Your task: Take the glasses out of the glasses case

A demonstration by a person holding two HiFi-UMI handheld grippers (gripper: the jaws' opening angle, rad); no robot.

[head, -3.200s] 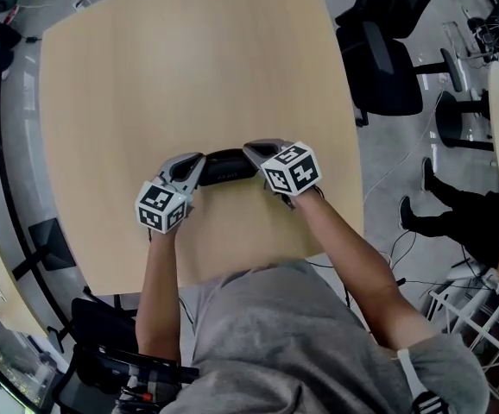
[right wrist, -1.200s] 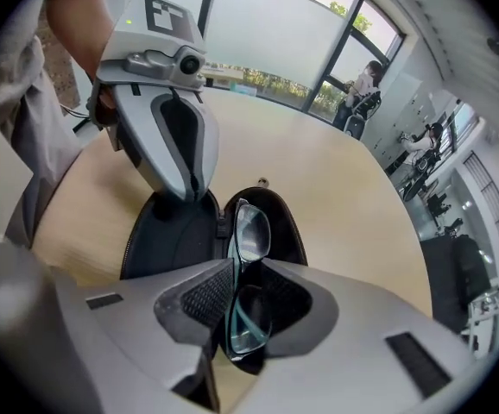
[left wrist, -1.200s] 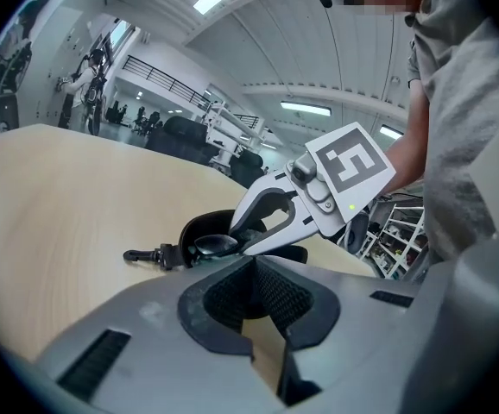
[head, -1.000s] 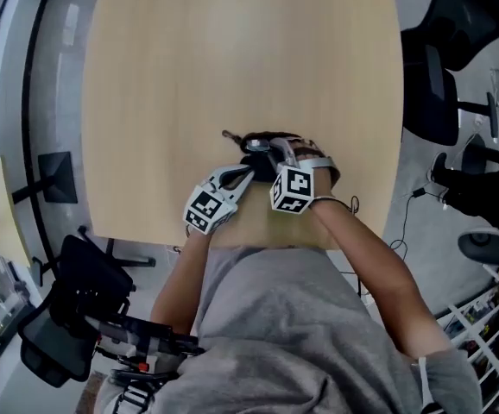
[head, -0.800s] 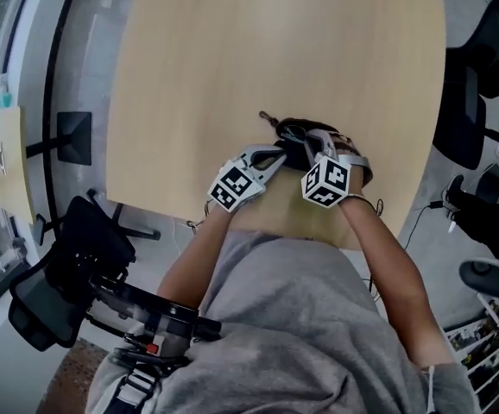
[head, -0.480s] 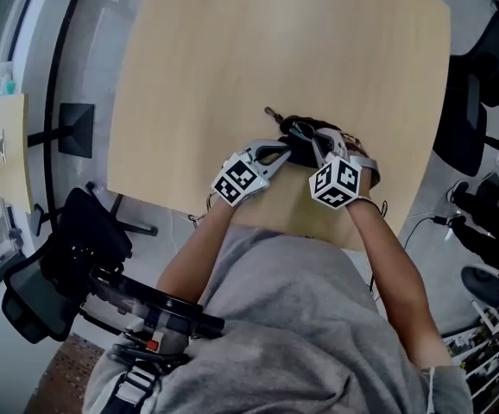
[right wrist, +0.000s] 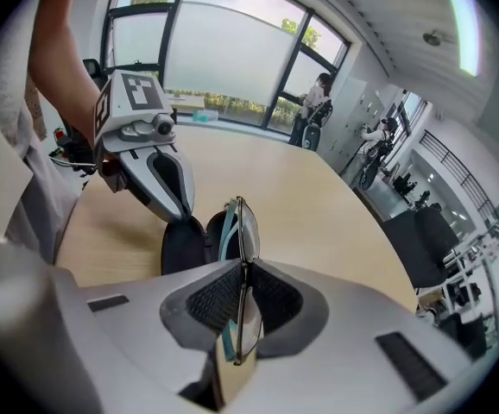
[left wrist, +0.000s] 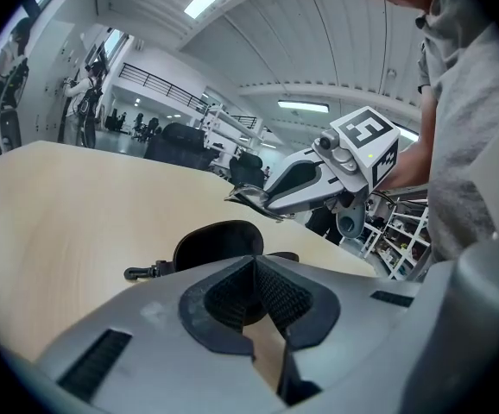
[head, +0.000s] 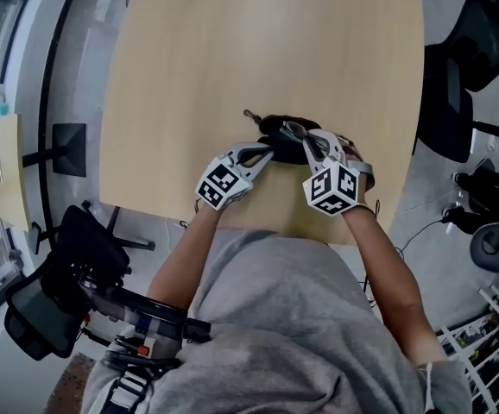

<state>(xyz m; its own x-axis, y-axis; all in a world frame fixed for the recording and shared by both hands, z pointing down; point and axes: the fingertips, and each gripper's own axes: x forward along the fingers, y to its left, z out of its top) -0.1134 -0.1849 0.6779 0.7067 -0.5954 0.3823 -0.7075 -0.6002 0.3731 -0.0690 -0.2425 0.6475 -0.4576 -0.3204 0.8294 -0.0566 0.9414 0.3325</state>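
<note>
The black glasses case lies open near the front edge of the wooden table; its lid stands up. My left gripper is shut on the case's near rim. My right gripper is shut on the thin-framed glasses, pinching a lens edge-on. Its jaws have just been closing with the glasses between them. The glasses hang just above the case. In the left gripper view the right gripper hovers over the case.
A short strap with a clip sticks out of the case's left end. Black office chairs stand to the right of the table, and another chair at the lower left. The table's front edge runs just below both grippers.
My right gripper has risen a little with the glasses in its jaws, lifting them out of the case. The left gripper has stayed on the case.
</note>
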